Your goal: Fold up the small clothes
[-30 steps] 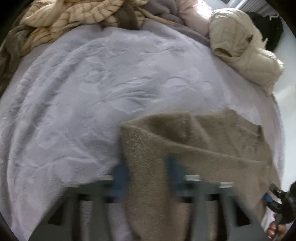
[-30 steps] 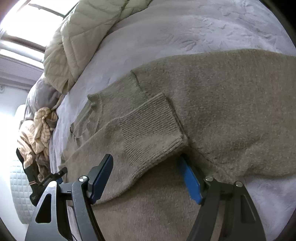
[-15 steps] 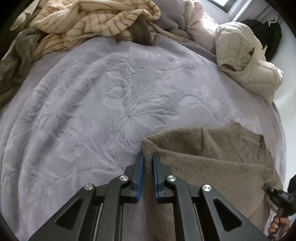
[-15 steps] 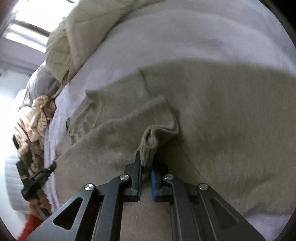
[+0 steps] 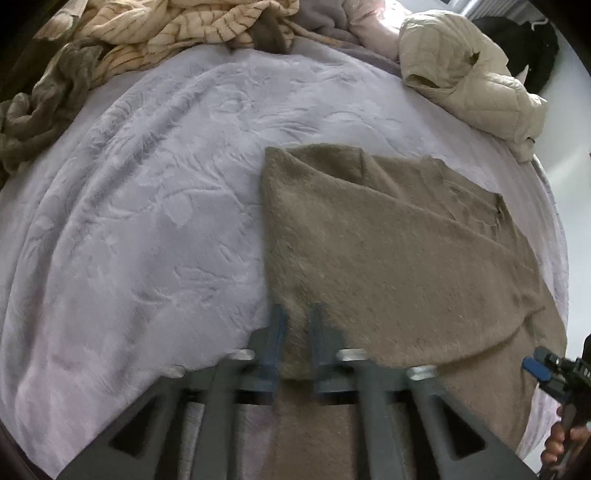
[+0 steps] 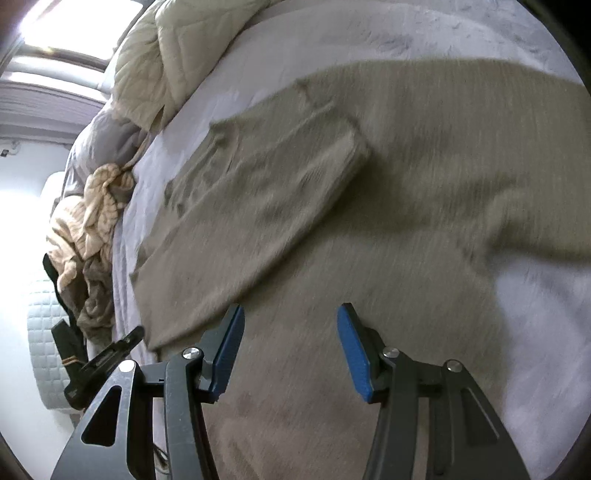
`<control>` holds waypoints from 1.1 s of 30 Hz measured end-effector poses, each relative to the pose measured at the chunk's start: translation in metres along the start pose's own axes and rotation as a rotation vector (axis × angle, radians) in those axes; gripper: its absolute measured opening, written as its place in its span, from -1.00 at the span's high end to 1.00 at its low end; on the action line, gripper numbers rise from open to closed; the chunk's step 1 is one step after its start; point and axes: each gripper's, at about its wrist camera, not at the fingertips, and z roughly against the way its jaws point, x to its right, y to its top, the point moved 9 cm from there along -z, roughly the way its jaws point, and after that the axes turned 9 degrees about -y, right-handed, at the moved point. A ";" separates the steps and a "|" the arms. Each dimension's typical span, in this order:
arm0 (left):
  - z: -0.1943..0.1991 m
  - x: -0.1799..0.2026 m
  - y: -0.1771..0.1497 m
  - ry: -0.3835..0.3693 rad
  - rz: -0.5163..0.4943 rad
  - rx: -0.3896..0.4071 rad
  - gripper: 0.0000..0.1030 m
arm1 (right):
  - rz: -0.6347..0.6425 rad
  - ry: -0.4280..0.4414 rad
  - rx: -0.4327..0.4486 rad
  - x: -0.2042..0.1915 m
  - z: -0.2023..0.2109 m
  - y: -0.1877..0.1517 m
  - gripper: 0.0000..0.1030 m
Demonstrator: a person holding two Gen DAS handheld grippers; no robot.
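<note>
A taupe knit sweater (image 5: 399,258) lies on the lilac bedspread (image 5: 147,221), partly folded over on itself. My left gripper (image 5: 297,332) is blurred low in the left wrist view, its blue pads close together with the sweater's near left edge pinched between them. In the right wrist view the sweater (image 6: 424,177) fills the middle, one sleeve (image 6: 280,177) laid slantwise across the body with its cuff up. My right gripper (image 6: 290,347) hovers over the lower body, open, nothing between its fingers. It also shows at the right edge as the right gripper (image 5: 543,369).
A cream quilted jacket (image 5: 472,74) sits at the bed's far right corner. Striped beige clothes (image 5: 166,33) and an olive garment (image 5: 37,110) are heaped at the far left. A person's fingers (image 5: 557,443) hold the right tool. A white quilted headboard (image 6: 40,325) is at left.
My right gripper let go of the sleeve cuff and opened, drawing back; the sleeve now lies flat on the body. My left gripper stayed pinched on the edge and moved with it.
</note>
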 end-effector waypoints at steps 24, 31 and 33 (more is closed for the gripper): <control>-0.001 -0.001 -0.027 0.011 0.015 -0.008 0.64 | 0.008 0.003 -0.024 0.008 0.026 -0.043 -0.09; 0.016 0.018 -0.050 0.061 -0.032 -0.036 0.64 | -0.060 -0.020 -0.009 0.029 0.041 -0.046 -0.10; 0.017 0.030 -0.057 0.056 -0.038 -0.041 0.63 | -0.074 -0.019 0.002 0.031 0.042 -0.039 -0.11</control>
